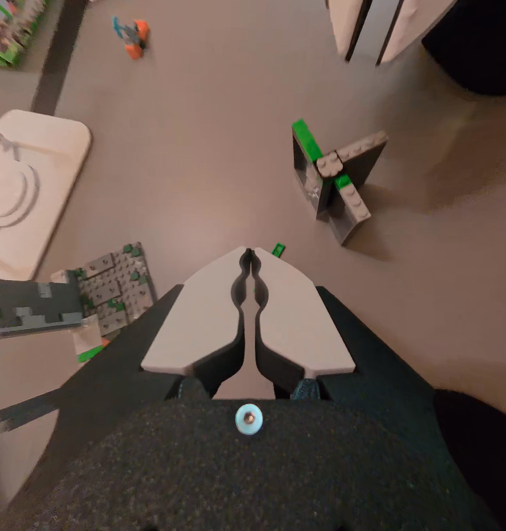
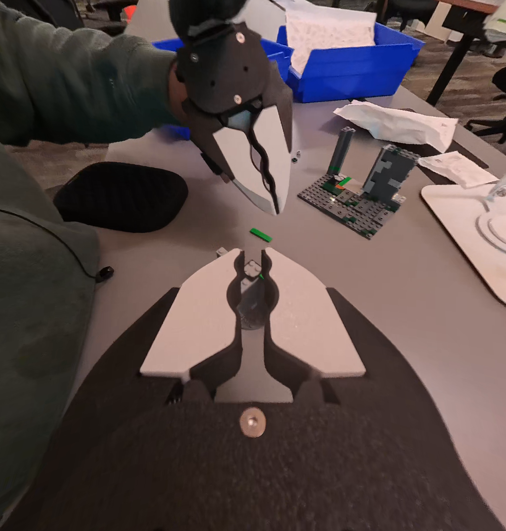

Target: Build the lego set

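Note:
A small green tile (image 1: 279, 249) lies flat on the grey table, just past the tip of my left gripper (image 1: 249, 253), which is shut and empty. In the right wrist view the left gripper (image 2: 276, 212) hovers just above the tile (image 2: 260, 235). A grey and green wall assembly (image 1: 335, 178) stands on the table beyond it. My right gripper (image 2: 253, 254) is slightly open and hovers over this assembly (image 2: 251, 270), which shows through the finger gap. The right gripper's fingers (image 1: 362, 60) stay apart from it.
A dark grey baseplate with walls and pillars (image 2: 355, 207) stands at the right and also shows in the left wrist view (image 1: 114, 287). Around it are a white tray (image 2: 475, 230), blue bins (image 2: 346, 71), paper bags (image 2: 395, 126), a black pad (image 2: 119, 195) and a small orange model (image 1: 134, 37). Across from one pair of fingers to the other is roughly 11 cm. The small orange model (image 1: 134, 37) is about 30 cm from both grippers' fingertips.

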